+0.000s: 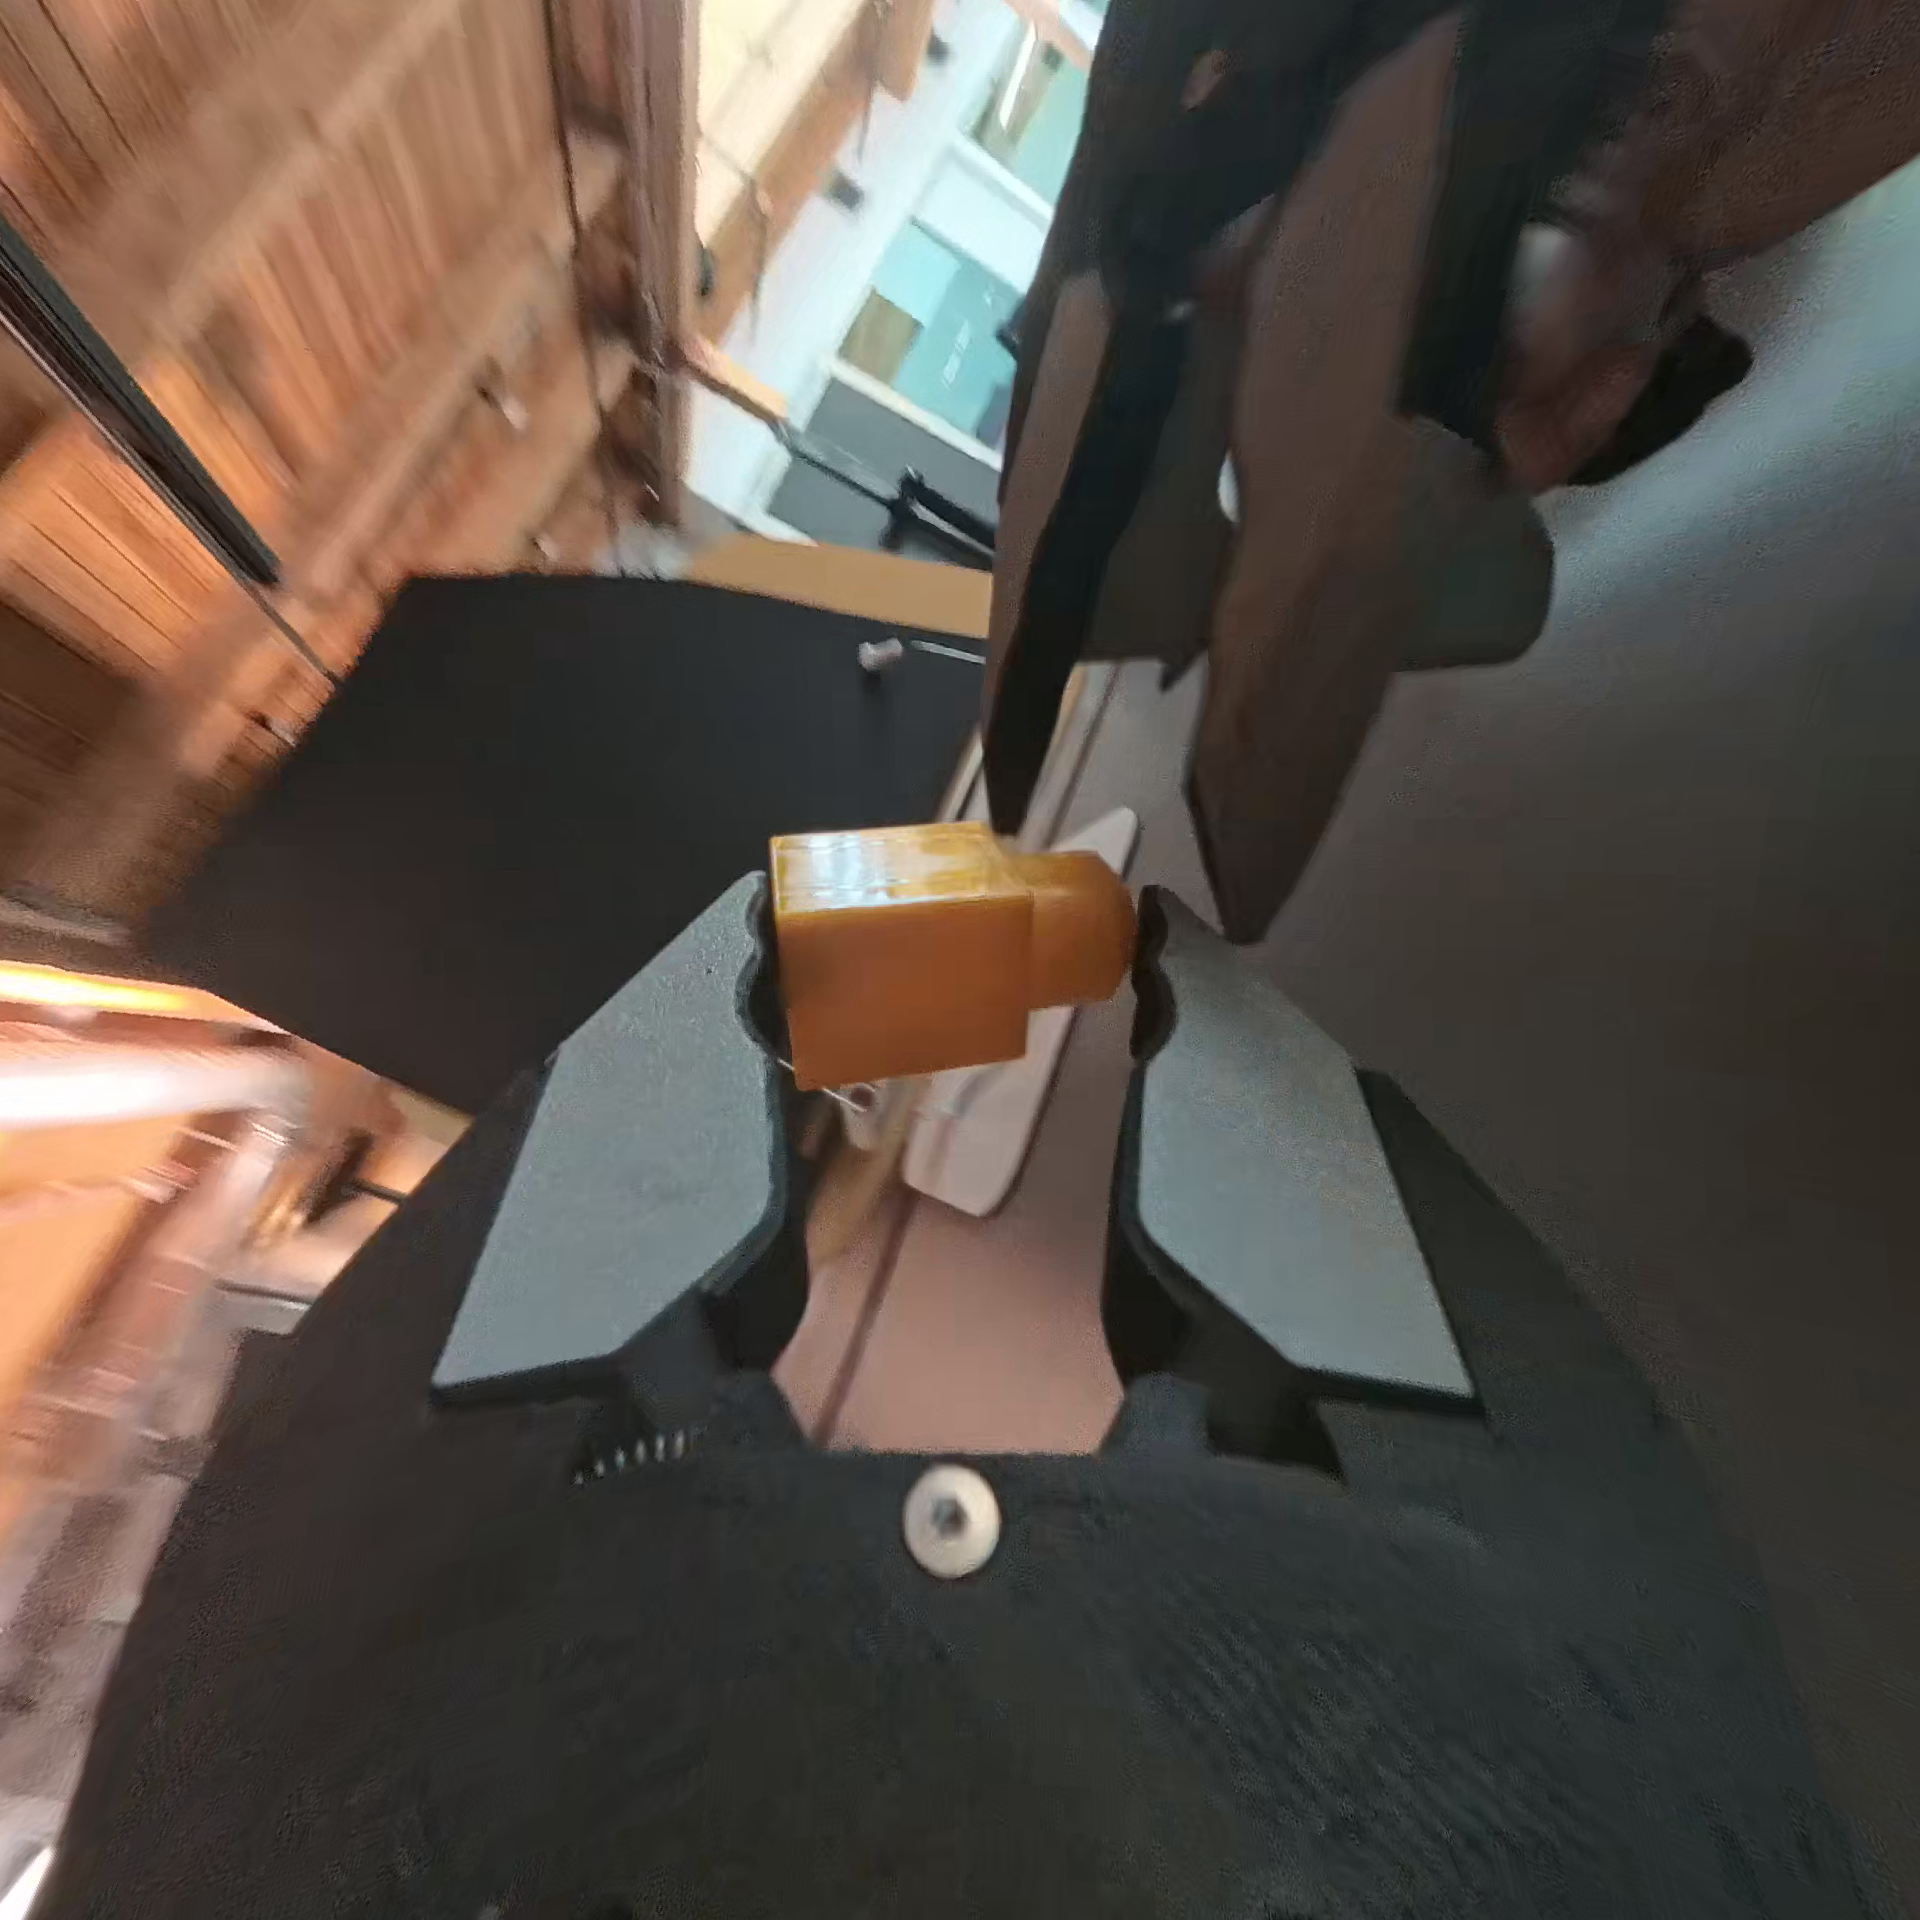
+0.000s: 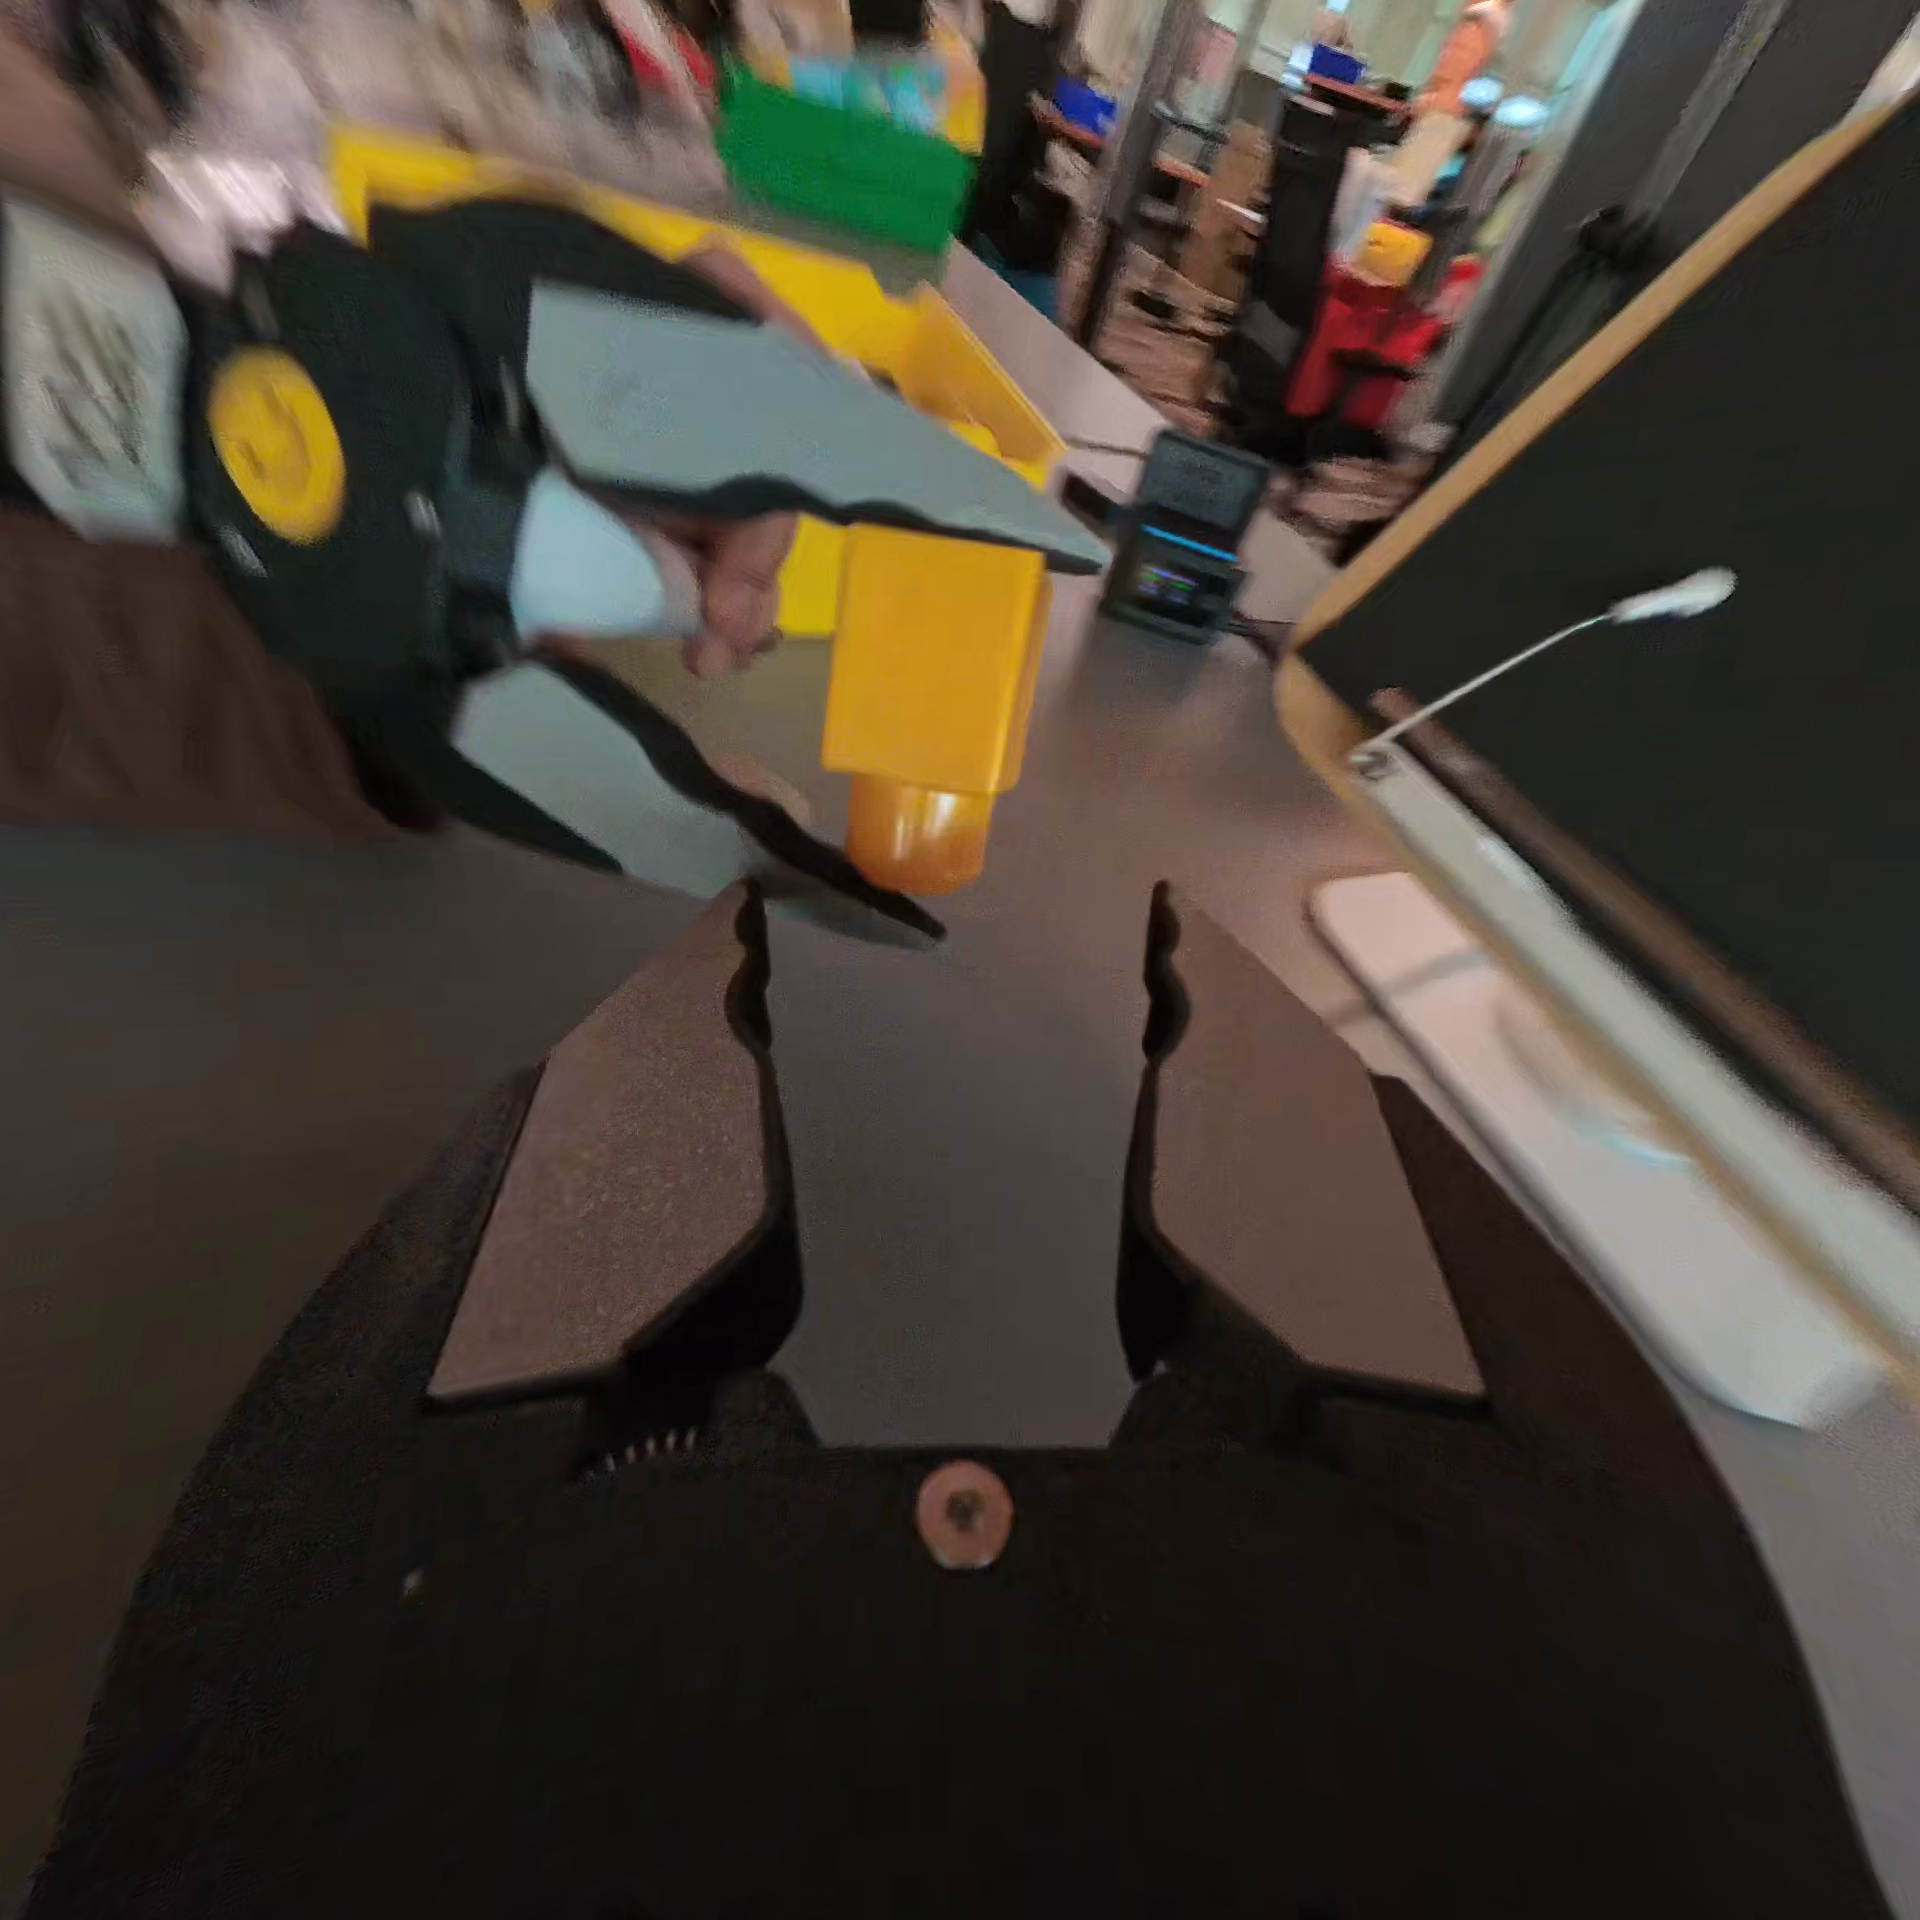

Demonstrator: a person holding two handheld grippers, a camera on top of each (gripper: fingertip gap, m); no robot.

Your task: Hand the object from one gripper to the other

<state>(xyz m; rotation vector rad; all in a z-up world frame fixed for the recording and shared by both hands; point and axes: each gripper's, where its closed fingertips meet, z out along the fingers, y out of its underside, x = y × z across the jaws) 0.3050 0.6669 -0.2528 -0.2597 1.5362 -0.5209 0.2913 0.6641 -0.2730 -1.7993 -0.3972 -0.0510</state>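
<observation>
Block [image 1: 914, 961], orange, with round stub: clamped end to end in left gripper [image 1: 951, 951], long axis spanning its jaws; right gripper [image 2: 956, 940] spread and empty, just near of the stub; block lies ahead, slightly left.

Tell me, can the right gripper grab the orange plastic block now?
Probably yes: the right gripper is open, and the orange plastic block sits just ahead, its rounded end poking out of the left gripper.
</observation>
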